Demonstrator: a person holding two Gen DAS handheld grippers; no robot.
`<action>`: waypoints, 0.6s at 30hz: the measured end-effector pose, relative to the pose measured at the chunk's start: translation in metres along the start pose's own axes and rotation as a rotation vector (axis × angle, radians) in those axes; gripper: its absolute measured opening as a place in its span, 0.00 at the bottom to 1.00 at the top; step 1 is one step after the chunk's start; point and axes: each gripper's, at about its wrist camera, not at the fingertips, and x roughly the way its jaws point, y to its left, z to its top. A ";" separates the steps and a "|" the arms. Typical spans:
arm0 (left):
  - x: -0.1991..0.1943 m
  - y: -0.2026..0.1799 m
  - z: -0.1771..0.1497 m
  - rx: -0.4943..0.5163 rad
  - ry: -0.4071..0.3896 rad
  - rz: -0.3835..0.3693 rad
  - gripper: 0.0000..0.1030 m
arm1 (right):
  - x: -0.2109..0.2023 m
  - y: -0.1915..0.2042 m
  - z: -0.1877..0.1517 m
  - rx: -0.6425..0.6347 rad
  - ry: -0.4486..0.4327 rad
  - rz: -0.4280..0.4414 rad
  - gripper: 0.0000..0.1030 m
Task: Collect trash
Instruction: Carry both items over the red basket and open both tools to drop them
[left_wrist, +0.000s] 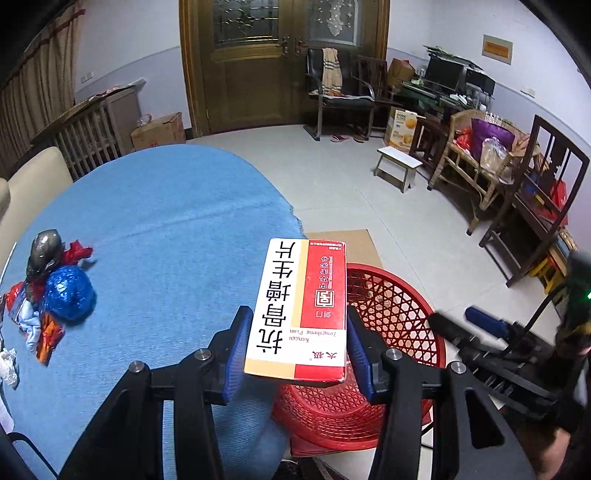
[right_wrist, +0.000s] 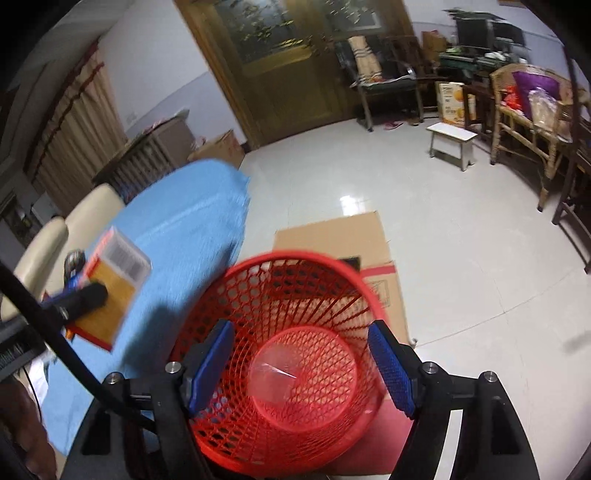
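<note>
In the left wrist view the step in hand looks like carrying a piece of trash to the bin: the left hand-held gripper (left_wrist: 297, 349) is clamped on a red-and-white box (left_wrist: 301, 310), its blue pads pressing the box's two long sides, and the box juts forward past the surface's edge with its far end over the near rim of the red basket (left_wrist: 399, 321) at about 4 o'clock of the frame's middle. The gripper tilts downward and forward. More trash, a heap of wrappers (left_wrist: 51, 291) with a blue foil ball, lies on the blue surface (left_wrist: 166, 221) at 9 o'clock, well apart from the box. The right hand-held gripper (left_wrist: 480, 332) shows at 3 o'clock, beside the basket. The next move probably calls for bringing the box fully over the basket mouth, then letting go. In the right wrist view the right hand-held gripper (right_wrist: 301, 363) hangs over the basket (right_wrist: 280, 354), pointing steeply down into it, jaws wide with nothing between them; a clear piece of plastic (right_wrist: 291, 373) lies on the basket floor, likely what it carried. The box (right_wrist: 114, 284) appears blurred at 9 o'clock, over the surface (right_wrist: 192, 218), held by the left gripper. This hand probably needs to go back for the wrappers.
</note>
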 end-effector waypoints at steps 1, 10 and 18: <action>0.002 -0.002 0.000 0.003 0.004 -0.003 0.50 | -0.003 -0.004 0.004 0.013 -0.011 -0.002 0.76; 0.016 -0.025 0.002 0.046 0.046 -0.032 0.50 | -0.027 -0.027 0.020 0.094 -0.090 -0.004 0.76; 0.027 -0.036 -0.002 0.094 0.098 -0.021 0.76 | -0.034 -0.036 0.026 0.125 -0.112 -0.006 0.76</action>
